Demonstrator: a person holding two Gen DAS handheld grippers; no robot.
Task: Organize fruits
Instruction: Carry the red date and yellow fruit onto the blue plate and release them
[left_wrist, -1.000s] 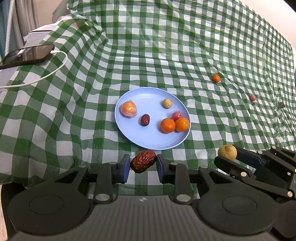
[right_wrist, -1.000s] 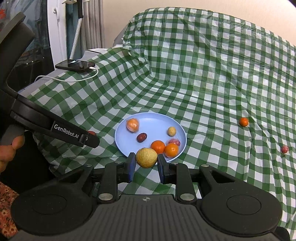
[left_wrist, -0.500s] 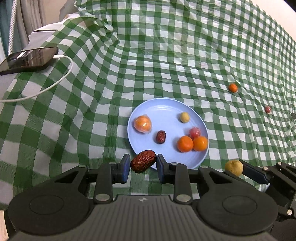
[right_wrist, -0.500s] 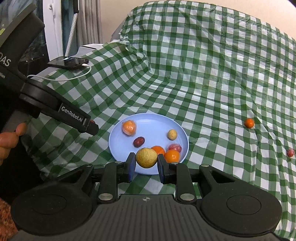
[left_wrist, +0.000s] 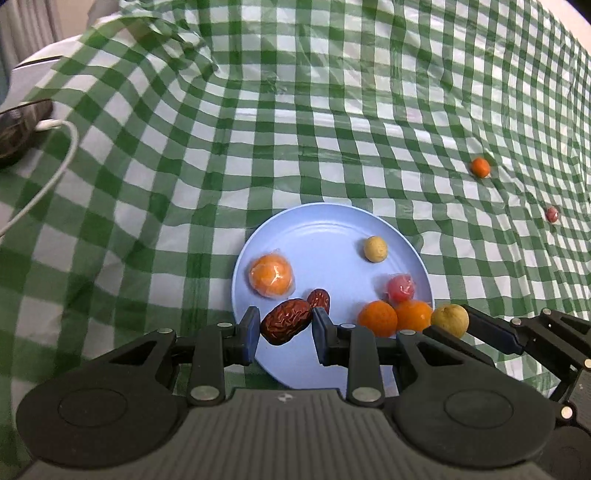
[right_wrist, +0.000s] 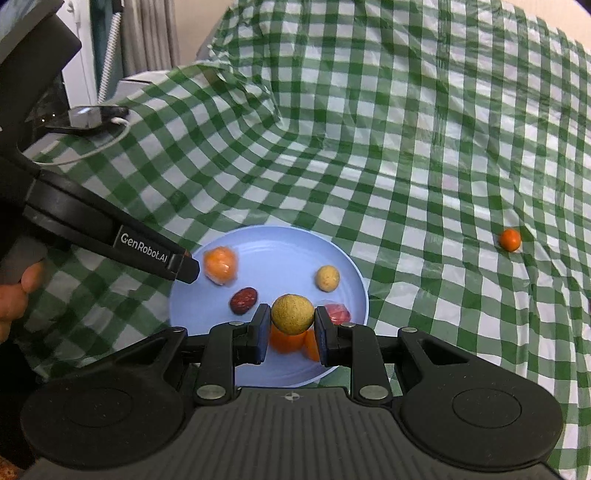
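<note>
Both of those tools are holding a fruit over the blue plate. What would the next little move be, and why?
Probably a short lowering, then opening. The left tool grips a wrinkled dark red date over the near part of the round light blue plate; the right tool grips a round yellowish fruit just above the two small oranges. Both are already over the plate, so release looks next.

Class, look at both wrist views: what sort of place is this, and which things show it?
Probably a home room: a green checked cloth draped over soft furniture, curtains, and a charging phone.
</note>
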